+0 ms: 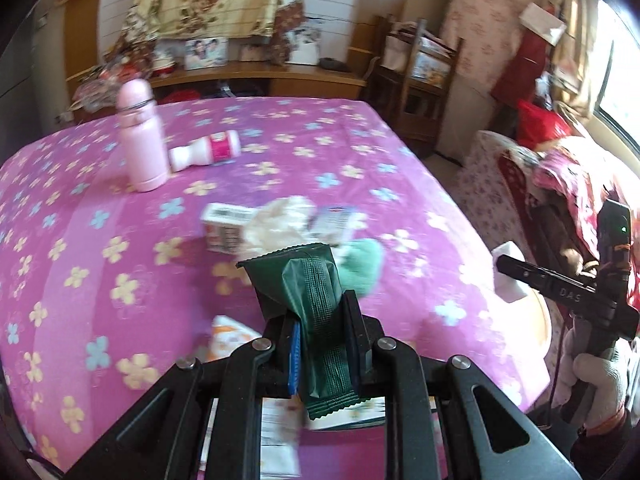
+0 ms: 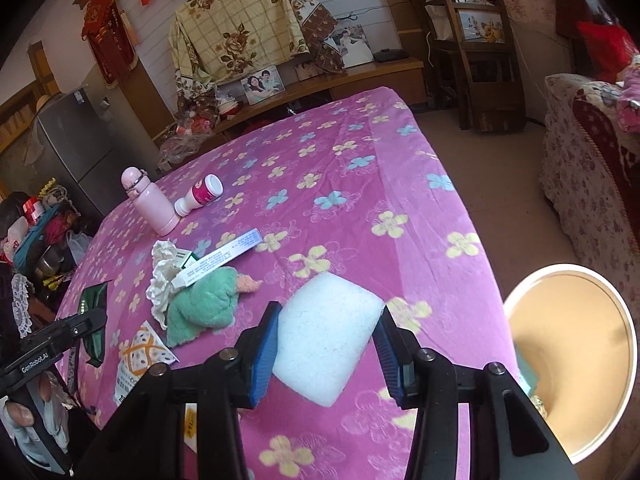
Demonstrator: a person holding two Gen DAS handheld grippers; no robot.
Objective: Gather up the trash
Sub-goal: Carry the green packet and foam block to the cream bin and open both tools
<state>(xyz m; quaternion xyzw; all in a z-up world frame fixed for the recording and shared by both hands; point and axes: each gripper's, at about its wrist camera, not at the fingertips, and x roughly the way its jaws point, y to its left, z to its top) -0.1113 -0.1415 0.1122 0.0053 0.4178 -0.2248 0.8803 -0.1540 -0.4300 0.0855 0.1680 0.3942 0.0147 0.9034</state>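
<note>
- Bench (image 2: 360, 152) under a pink flowered cloth, carrying litter.
- Bin (image 2: 624, 320) beside its edge.
- Right claw (image 2: 328, 344) clamped on a white foam block (image 2: 324, 336) above the bench.
- Left claw (image 1: 320, 344) clamped on a green wrapper (image 1: 316, 300), lifted over the bench.

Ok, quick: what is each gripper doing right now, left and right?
Left gripper: shut on a dark green crinkled foil wrapper.
Right gripper: shut on a white rectangular foam block.
</note>
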